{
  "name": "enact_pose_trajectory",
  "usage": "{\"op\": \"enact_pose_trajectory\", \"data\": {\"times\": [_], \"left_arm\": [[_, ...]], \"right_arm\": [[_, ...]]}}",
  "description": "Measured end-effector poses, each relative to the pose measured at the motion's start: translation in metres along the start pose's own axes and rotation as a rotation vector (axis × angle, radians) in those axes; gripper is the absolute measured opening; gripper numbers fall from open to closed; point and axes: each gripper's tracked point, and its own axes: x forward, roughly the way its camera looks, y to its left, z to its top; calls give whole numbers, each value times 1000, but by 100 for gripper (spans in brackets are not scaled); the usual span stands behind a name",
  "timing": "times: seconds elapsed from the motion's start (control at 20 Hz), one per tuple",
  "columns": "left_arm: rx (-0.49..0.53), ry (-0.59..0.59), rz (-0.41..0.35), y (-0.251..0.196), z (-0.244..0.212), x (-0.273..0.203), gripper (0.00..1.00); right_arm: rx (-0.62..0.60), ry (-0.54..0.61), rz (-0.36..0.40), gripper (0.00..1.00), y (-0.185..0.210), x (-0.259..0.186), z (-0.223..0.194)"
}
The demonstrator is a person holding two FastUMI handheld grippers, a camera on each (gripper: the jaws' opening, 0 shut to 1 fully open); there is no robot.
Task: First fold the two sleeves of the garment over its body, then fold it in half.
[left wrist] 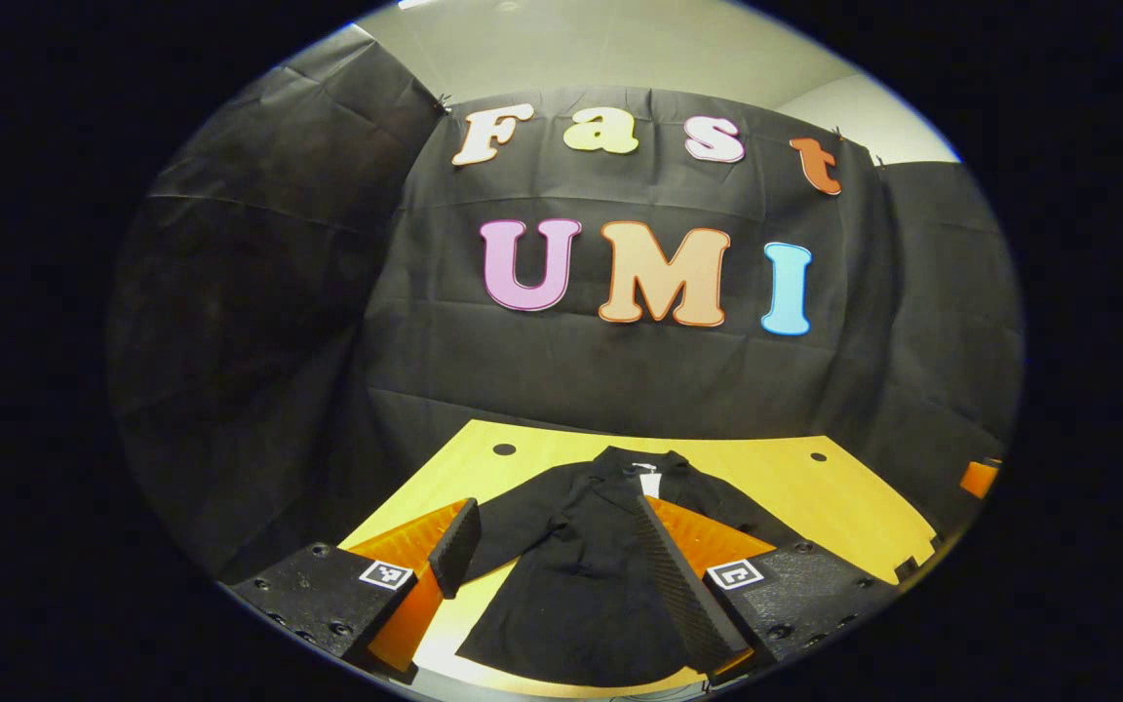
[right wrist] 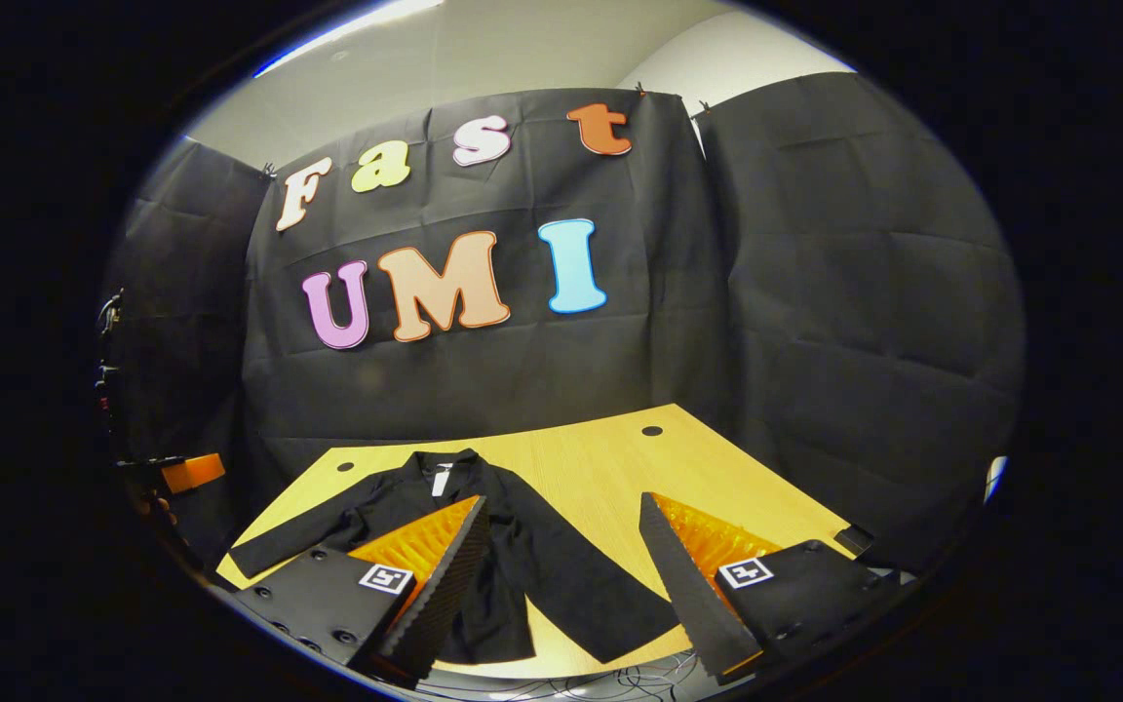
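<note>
The black jacket (right wrist: 484, 546) lies flat on the wooden table (right wrist: 600, 468), sleeves spread outward. The left gripper (left wrist: 561, 565) and right gripper (right wrist: 561, 575) hover wide open, empty. Each should pinch a sleeve near its cuff, then carry it straight across the body.

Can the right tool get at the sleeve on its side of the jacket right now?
Probably yes. The right tool is open above the table, and the sleeve lies flat between its fingers with nothing covering it.
</note>
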Motion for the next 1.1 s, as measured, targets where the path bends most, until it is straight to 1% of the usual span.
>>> {"op": "enact_pose_trajectory", "data": {"times": [0.05,0.15,0.2,0.25,0.3,0.35,0.5,0.55,0.6,0.7,0.8,0.85,0.9,0.95,1.0,1.1], "left_arm": [[-1,4,9,3,-1,-1,92],[-1,17,25,8,-6,-1,92],[0,23,34,11,-8,-2,94],[3,26,45,13,-8,-3,93],[4,27,57,17,-8,-5,93],[6,25,65,18,-7,-6,93],[22,14,87,21,-4,-6,93],[29,13,90,21,-3,-7,92],[34,8,93,19,-2,-7,92],[41,5,101,18,-3,-7,92],[44,12,110,17,-6,-7,92],[44,19,114,17,-8,-7,92],[42,26,118,17,-9,-8,93],[39,27,121,17,-10,-10,92],[39,26,127,18,-10,-10,92],[39,32,142,22,-11,-11,92]], "right_arm": [[-5,-3,-4,98,-3,3,3],[-12,-3,-13,98,-10,8,3],[-16,-2,-19,98,-13,11,1],[-20,5,-24,98,-18,16,-3],[-24,18,-31,94,-24,21,-12],[-30,40,-41,98,-32,27,-23],[-53,122,-65,98,-51,41,-66],[-55,144,-65,94,-56,46,-79],[-59,164,-63,98,-60,48,-91],[-64,216,-53,98,-67,59,-117],[-72,304,-42,98,-71,71,-150],[-75,353,-35,94,-72,75,-165],[-82,385,-28,98,-73,78,-177],[-93,410,-22,99,-73,80,-187],[-109,432,-17,94,-76,78,-199],[-138,484,-6,94,-77,82,-219]]}}
